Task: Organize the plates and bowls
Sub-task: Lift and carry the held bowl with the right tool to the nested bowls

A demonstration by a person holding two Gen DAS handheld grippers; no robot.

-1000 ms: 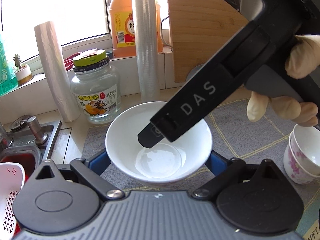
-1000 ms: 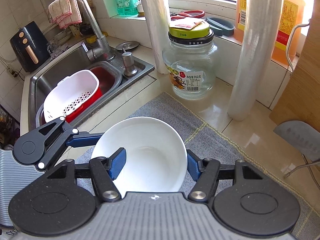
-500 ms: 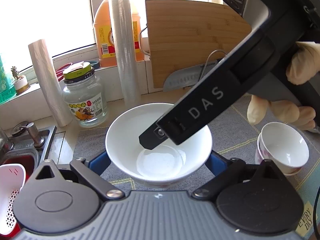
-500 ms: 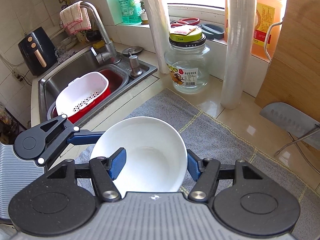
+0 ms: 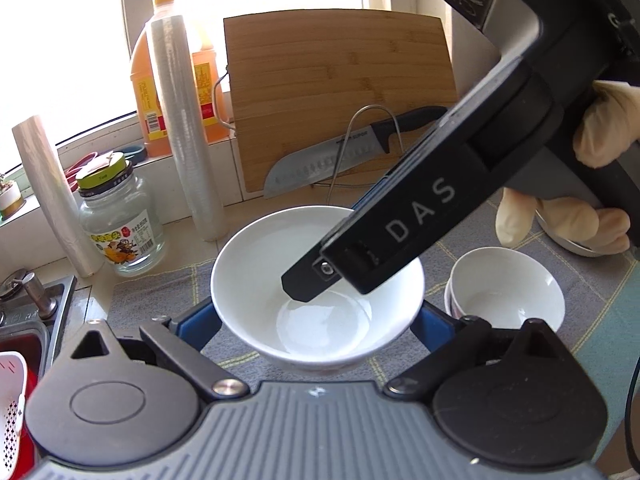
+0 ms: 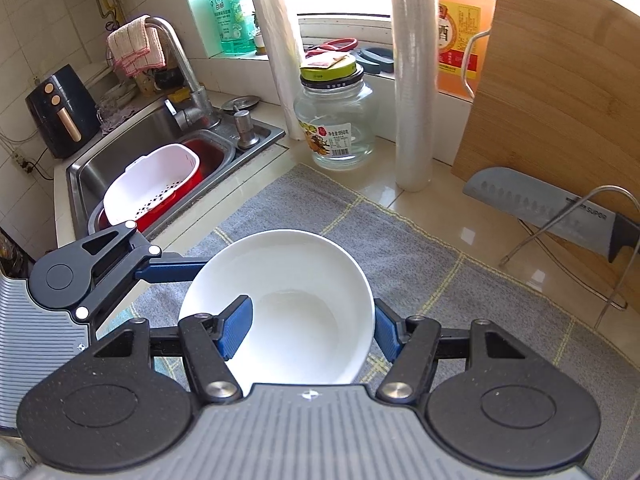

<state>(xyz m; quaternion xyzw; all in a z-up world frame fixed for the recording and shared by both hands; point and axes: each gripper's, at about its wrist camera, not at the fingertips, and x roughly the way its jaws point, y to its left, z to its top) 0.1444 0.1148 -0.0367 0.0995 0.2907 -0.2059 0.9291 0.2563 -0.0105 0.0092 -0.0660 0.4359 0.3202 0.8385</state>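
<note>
A white bowl [image 5: 280, 280] is held above the grey mat [image 5: 160, 292]. My left gripper [image 5: 316, 320] is shut on it from both sides. My right gripper [image 6: 310, 330] also grips the same bowl [image 6: 304, 276], its left pad inside the rim and its right pad outside. The right gripper's body [image 5: 420, 216] reaches over the bowl in the left wrist view. Two small white bowls with pink flowers are stacked [image 5: 508, 288] on the mat to the right.
A glass jar [image 5: 116, 224], two plastic-wrap rolls [image 5: 188, 128], an orange oil jug [image 5: 148, 88], a cutting board [image 5: 336, 92] and a knife [image 5: 340, 160] stand at the back. The sink [image 6: 132, 156] with a white colander [image 6: 156, 184] is on the left.
Both grippers have carried the bowl higher and to the right. The cutting board, knife and stacked small bowls have come further into view.
</note>
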